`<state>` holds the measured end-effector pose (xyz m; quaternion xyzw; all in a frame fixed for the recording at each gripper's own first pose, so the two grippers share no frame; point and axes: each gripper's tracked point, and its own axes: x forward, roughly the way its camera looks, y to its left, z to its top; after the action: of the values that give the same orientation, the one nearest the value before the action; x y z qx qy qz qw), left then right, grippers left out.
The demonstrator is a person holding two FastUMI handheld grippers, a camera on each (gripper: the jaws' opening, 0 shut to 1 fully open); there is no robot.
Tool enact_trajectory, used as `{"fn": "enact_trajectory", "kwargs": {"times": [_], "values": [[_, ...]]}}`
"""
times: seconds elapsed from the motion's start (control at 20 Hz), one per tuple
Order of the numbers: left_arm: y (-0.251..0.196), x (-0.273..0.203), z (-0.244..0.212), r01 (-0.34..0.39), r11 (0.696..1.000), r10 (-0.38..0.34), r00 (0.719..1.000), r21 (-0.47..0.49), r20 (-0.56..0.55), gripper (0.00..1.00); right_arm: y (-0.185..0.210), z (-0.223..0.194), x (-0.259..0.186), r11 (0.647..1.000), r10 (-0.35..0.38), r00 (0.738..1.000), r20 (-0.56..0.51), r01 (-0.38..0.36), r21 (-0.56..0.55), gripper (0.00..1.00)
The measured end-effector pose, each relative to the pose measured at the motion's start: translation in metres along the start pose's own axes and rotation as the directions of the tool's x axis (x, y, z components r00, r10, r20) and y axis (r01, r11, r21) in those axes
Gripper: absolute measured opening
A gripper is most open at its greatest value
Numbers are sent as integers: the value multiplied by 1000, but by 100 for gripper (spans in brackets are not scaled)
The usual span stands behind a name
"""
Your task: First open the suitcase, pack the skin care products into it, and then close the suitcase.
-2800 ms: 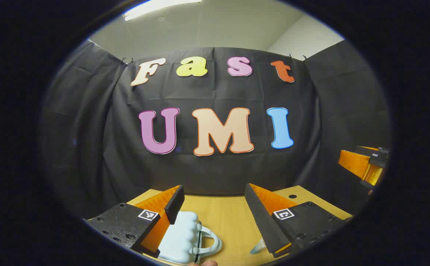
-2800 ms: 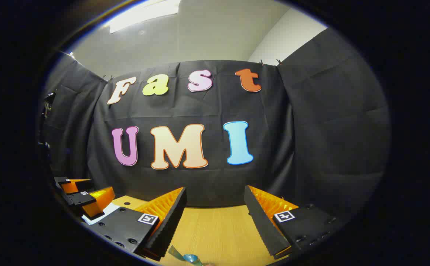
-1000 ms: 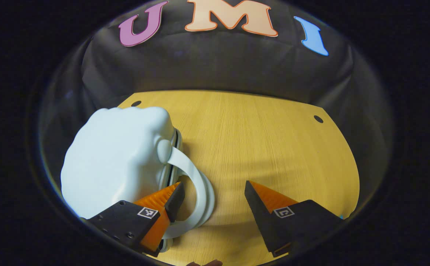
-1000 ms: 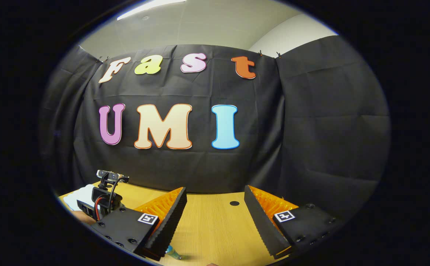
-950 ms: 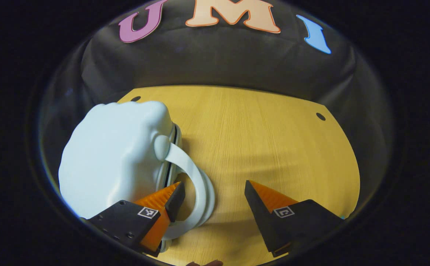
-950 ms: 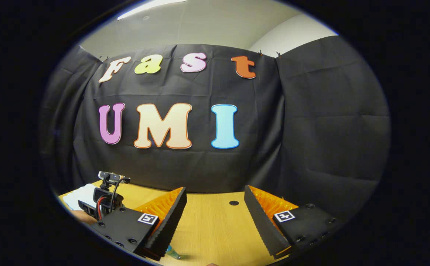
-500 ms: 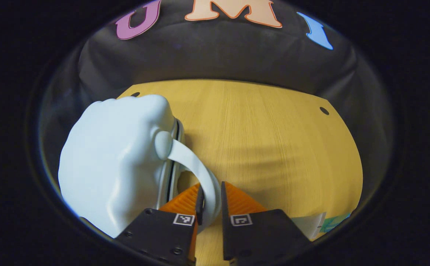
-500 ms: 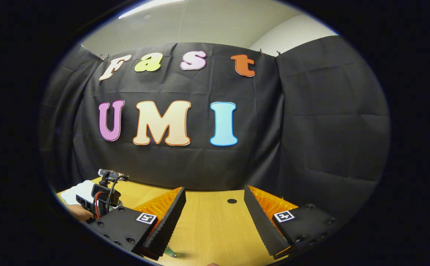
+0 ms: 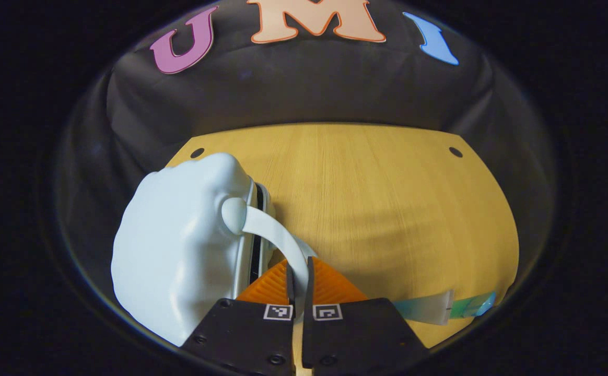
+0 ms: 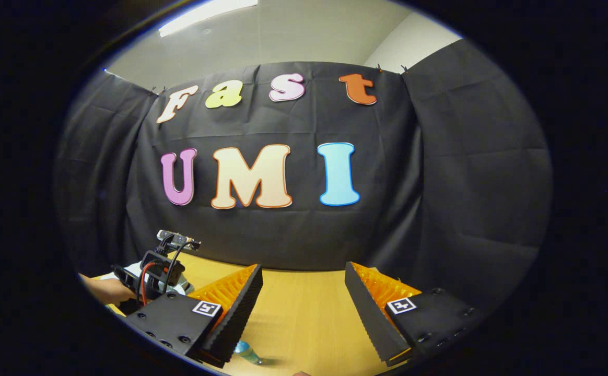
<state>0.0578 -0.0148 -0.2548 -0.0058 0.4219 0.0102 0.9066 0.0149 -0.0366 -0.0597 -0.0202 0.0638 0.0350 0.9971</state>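
Left gripper view looks down on a pale blue, cloud-shaped suitcase (image 9: 178, 250) lying on the wooden table (image 9: 387, 198), its arched handle (image 9: 278, 237) reaching toward the camera. The left gripper (image 9: 299, 271) has its two fingers pressed together on that handle, pinching the strap between them. A dark seam runs between the two shells, narrow along its whole visible length, so the case appears unopened, or at most barely parted; nothing of its inside can be seen, and whether anything lies in it cannot be told. A white and teal tube (image 9: 442, 308), likely one of the skin care products, rests on the table well to the right of the case, outside it.

By my reading the task is at its very first step: the handle is gripped, the lid is not yet raised, and packing and closing are all left to do.

In the right gripper view, the right gripper (image 10: 304, 297) hangs above the table with its fingers spread wide and nothing between them. A small blue-capped item (image 10: 244, 352) lies below its left finger; what it is I cannot tell.
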Motion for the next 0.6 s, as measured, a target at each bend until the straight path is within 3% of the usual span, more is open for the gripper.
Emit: {"fn": "enact_trajectory", "kwargs": {"times": [0.2,0.4,0.6], "values": [[3,-17,14,65,997,-67,997,32,36,0,25,11,5,999,-16,1000,23,16,28,98],[6,-40,33,143,990,-140,985,-18,96,0,62,14,13,1000,-15,999,40,15,-1,98],[25,-47,49,149,989,-145,976,-10,164,0,91,17,14,1000,-19,999,51,19,0,98]]}}
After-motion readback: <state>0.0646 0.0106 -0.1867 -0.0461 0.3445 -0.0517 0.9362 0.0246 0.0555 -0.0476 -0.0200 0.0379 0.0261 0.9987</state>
